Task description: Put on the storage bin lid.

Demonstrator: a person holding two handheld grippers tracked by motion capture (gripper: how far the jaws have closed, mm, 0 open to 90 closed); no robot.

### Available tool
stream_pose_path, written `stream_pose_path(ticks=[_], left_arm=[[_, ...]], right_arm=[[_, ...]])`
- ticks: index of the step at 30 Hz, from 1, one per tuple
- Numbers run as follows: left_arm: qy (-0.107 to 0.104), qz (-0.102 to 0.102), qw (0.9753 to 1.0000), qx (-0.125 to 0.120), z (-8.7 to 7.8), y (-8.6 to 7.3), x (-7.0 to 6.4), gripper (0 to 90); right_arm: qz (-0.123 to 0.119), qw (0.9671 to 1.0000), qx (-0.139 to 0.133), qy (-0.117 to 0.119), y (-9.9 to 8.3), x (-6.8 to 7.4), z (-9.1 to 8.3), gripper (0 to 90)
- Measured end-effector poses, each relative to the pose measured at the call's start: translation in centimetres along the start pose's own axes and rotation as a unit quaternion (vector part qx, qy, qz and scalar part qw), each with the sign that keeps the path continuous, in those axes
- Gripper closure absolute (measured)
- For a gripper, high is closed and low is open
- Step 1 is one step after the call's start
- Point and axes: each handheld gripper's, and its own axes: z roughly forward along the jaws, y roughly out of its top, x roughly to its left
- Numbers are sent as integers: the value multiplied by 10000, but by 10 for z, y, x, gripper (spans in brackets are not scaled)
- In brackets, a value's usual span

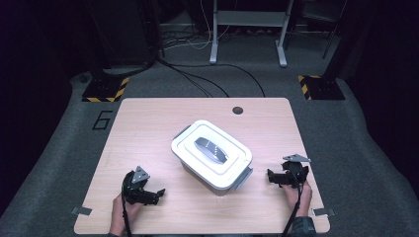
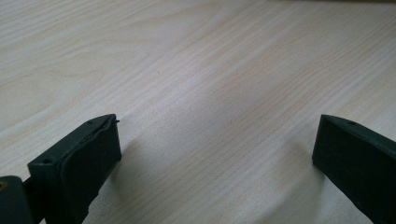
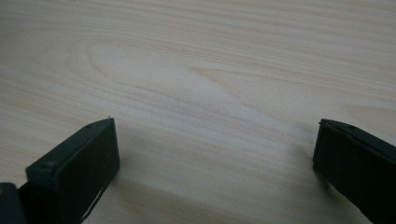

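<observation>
left gripper [image 1: 157,193]: low over the table [image 1: 148,118] at 7 o'clock, jaws spread, holding nothing, aimed toward 3 | right gripper [image 1: 270,176]: 4 o'clock, jaws apart, holding nothing, aimed toward 9 | lidded container [image 1: 211,154]: table centre, between both, untouched, lid on

the high view looks forward and down from above the near edge, taking in the whole bench [image 1: 148,118] and floor beyond. each gripper view sits low and very close, facing along its spread jaws onto bare wood grain, probably patches near the bench's front corners.
</observation>
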Motion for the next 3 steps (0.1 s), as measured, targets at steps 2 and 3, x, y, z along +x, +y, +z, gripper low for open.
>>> stream_pose_path(ticks=[2, 3], left_arm=[[0, 0, 10000, -1, 0, 0, 0, 6], [-2, 6, 10000, 10, 0, 0, 0, 6]], right_arm=[[-11, 10000, -8, -1, 0, 0, 0, 0], [-10, 10000, -8, 0, 0, 0, 0, 0]])
